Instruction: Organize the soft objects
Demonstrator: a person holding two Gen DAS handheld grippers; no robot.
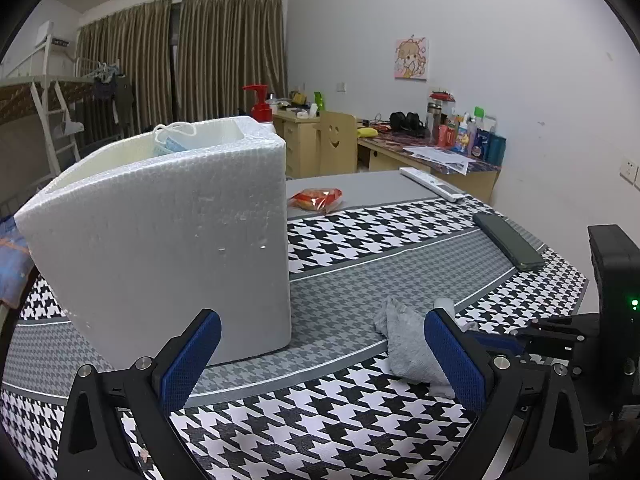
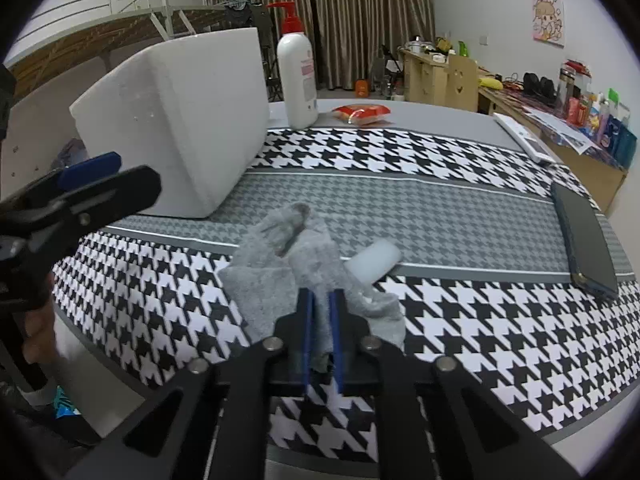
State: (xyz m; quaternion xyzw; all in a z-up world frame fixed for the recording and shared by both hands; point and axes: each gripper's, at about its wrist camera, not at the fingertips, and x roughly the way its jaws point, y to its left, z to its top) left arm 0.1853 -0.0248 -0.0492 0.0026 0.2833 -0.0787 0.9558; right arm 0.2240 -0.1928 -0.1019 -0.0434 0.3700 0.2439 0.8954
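- Grey cloth [image 2: 276, 276] lies crumpled near the front edge of my table [image 2: 460, 320], on the houndstooth cover, with a small white roll [image 2: 374, 258] touching its right side
- My right gripper [image 2: 321, 308] has its blue pads pressed together, pinching a fold of that cloth at its near edge
- My left gripper [image 1: 322, 344] hangs spread wide with nothing between its fingers, pointing at the foam box [image 1: 168, 232] and the strip of table beside it
- That white foam box stands toward the left edge; over its rim I see face masks [image 1: 174, 142] inside
- Behind the box, near the back edge, stands a white pump bottle [image 2: 297, 76] with a red top, and a red snack packet [image 2: 362, 114] lies to its right
- A dark phone [image 2: 584, 240] lies at the right edge and a white remote [image 1: 432, 184] sits near the back right corner
- The grey middle band between box and phone is open
- Beyond the table are brown curtains [image 1: 224, 52], a bunk bed frame [image 1: 44, 92] at left, and a cluttered wooden desk [image 1: 432, 156] along the right wall
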